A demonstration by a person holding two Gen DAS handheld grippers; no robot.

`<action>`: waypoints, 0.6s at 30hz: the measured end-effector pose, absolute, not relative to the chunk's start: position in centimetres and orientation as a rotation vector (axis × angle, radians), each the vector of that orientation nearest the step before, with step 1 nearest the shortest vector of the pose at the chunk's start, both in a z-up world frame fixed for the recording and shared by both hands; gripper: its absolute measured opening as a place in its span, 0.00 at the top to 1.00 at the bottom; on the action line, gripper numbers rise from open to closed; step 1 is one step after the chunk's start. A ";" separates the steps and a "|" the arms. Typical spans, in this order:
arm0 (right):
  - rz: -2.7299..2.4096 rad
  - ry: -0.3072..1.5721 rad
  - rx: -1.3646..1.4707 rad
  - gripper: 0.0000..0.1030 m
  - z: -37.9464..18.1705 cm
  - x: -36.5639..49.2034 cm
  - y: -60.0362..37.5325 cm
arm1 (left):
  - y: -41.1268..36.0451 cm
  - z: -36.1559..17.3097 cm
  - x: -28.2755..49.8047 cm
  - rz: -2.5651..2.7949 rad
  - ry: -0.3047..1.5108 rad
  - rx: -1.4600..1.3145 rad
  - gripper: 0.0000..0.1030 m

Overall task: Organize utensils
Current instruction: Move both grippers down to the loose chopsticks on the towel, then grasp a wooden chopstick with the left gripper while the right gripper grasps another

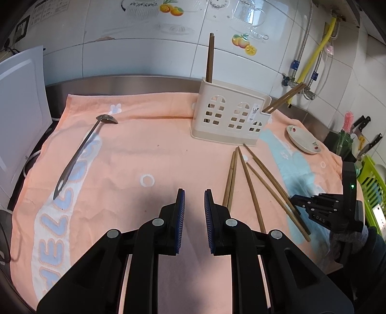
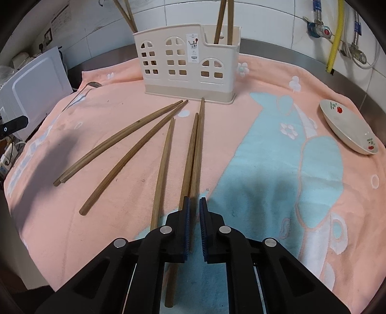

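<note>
- The left gripper (image 1: 194, 200) hangs over the pink towel (image 1: 135, 154). Its two fingers are apart and nothing is between them.
- The right gripper (image 2: 194, 205) is low over the towel (image 2: 241, 79) too. Its fingers have only a small gap between them.
- Two chopsticks side by side (image 2: 194, 154) run right up to that gap. One of them passes under the left finger (image 2: 184, 224). I cannot tell if the fingers pinch it.
- From the left wrist camera, the right gripper (image 1: 295, 201) sits at the near ends of the chopsticks on that side.
- Another single chopstick (image 2: 164, 166) lies just beside the two, on their left.
- Further left lies one more chopstick (image 2: 135, 157), tilted. Past it a pair of chopsticks (image 2: 118, 142) lies close together, touching.
- All these loose chopsticks point toward the cream utensil holder (image 2: 183, 65), which stands upright on the towel at the back.
- The holder (image 1: 229, 116) has little window holes like a house.
- Some chopsticks stand up in its right end (image 2: 224, 21). More chopsticks stick out at its other end (image 2: 125, 14).
- A long metal ladle (image 1: 79, 149) lies on the towel, well apart from the chopsticks, on the left.
- A small white dish with red flowers (image 2: 347, 130) sits on the right side of the towel.
- A white board (image 1: 19, 101) leans at the left edge.
- A yellow hose (image 1: 313, 55) runs down the tiled wall.
</note>
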State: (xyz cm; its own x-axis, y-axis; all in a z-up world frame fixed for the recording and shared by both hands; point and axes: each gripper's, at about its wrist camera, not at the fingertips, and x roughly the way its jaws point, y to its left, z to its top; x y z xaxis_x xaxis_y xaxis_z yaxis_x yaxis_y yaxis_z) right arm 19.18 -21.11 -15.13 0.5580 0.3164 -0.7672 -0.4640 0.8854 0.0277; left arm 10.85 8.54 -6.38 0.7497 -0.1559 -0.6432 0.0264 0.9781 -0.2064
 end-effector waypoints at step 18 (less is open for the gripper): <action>0.450 0.855 -0.209 0.93 -15.7 19.5 -20.7 | 6.4 -8.1 11.0 -0.161 0.769 -0.166 0.84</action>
